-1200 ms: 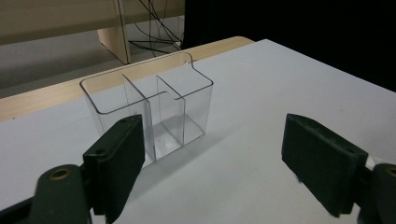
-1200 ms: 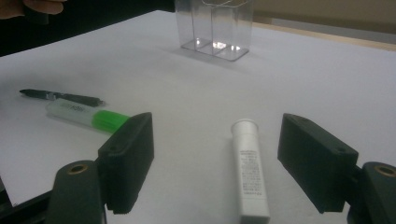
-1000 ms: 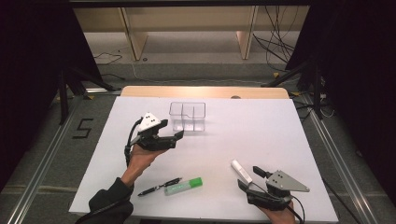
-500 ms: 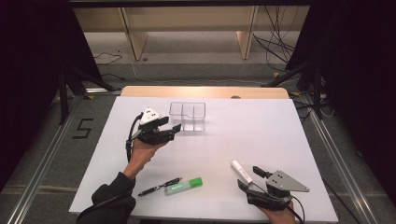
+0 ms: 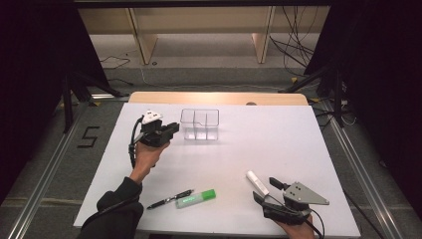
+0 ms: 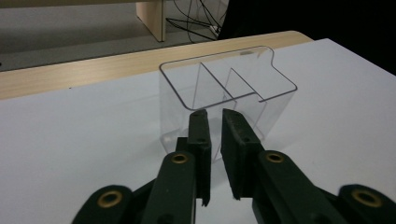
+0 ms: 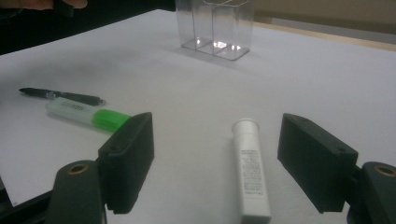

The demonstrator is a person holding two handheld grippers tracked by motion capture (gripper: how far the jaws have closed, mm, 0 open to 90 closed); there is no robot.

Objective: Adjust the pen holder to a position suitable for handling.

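White worktop (image 5: 298, 149) carries a clear divided box (image 5: 199, 124) at its far middle, with the left tongs (image 6: 215, 119) just beside its left wall, jaws narrowed to a slim, empty gap. Near the front right edge, the right tongs (image 7: 215, 140) gape wide around a white tube (image 7: 251, 168) lying flat, while a green highlighter (image 5: 196, 198) and a black pen (image 5: 170, 198) lie at the near left.

White table top (image 5: 298, 144), grey floor (image 5: 209, 74) with cables (image 5: 293, 47), wooden legs (image 5: 142, 35), dark curtains (image 5: 30, 64)

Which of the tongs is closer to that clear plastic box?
Left. The left tongs sit right beside the clear box; the right tongs hover over the white tube, well away.
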